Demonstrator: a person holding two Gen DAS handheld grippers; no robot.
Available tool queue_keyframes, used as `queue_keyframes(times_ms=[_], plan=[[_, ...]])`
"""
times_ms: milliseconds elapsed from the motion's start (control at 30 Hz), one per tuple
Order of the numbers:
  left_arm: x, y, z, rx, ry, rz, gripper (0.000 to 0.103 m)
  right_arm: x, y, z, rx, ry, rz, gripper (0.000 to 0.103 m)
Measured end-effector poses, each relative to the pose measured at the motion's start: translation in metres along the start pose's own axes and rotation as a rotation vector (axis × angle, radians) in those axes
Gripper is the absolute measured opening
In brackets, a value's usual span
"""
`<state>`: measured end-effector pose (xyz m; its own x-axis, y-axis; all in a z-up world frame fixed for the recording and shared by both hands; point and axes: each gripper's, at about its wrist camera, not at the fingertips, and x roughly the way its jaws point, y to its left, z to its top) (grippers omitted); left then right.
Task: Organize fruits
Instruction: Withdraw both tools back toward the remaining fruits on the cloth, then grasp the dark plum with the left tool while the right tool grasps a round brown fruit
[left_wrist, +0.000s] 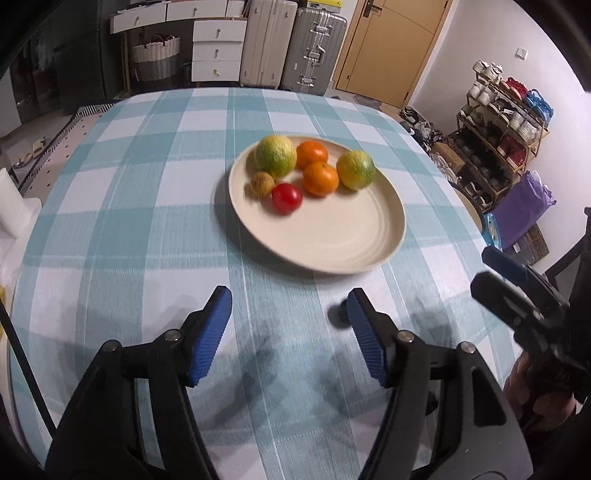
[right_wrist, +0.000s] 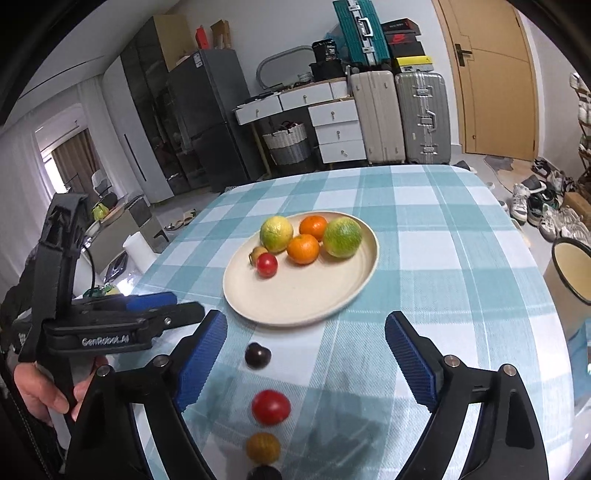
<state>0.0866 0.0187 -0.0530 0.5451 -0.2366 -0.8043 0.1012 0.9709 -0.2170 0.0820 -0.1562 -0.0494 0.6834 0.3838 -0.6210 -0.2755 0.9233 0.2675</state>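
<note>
A cream plate (right_wrist: 306, 299) at mid-frame on the checked counter (right_wrist: 443, 258) holds two green-yellow citrus, two oranges (right_wrist: 303, 249), a cherry tomato and a small brown fruit. Four small fruits line up below it, between the right gripper (right_wrist: 306, 354)'s released jaws. The left gripper (left_wrist: 288, 325)'s jaws are also released, empty.

Both views evenly lit, indoor, no hard glare. Left wrist view dimmer and warmer, with motion smear on the plate (left_wrist: 373, 236) rim and fruit. Right wrist view brighter and sharper; daylight from the window (right_wrist: 74, 162) at far left. Soft grey shadows on the tablecloth (right_wrist: 443, 229) under the fingers. Strong fisheye bending, black vignette in corners.
</note>
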Motion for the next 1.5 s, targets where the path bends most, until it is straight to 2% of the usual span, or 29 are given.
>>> queue_keyframes(times_ms=[133, 600, 867, 1100, 1300, 1500], plan=[[-0.001, -0.001, -0.012, -0.007, 0.007, -0.007, 0.079, -0.006, -0.004, -0.007, 0.018, 0.005, -0.006, 0.09], [0.005, -0.015, -0.047, 0.024, 0.072, -0.003, 0.082, -0.021, -0.009, -0.013, 0.047, -0.005, -0.012, 0.094], [0.008, -0.026, -0.059, 0.04, 0.113, -0.028, 0.086, -0.026, -0.01, -0.017, 0.051, -0.003, -0.012, 0.095], [0.006, -0.04, -0.067, 0.069, 0.147, -0.07, 0.086, -0.032, -0.021, -0.022, 0.076, 0.002, -0.021, 0.095], [0.009, -0.054, -0.074, 0.073, 0.191, -0.149, 0.096, -0.04, -0.03, -0.025, 0.1, -0.002, -0.035, 0.096], [0.012, -0.07, -0.078, 0.091, 0.211, -0.159, 0.099, -0.047, -0.034, -0.031, 0.109, -0.003, -0.042, 0.096]])
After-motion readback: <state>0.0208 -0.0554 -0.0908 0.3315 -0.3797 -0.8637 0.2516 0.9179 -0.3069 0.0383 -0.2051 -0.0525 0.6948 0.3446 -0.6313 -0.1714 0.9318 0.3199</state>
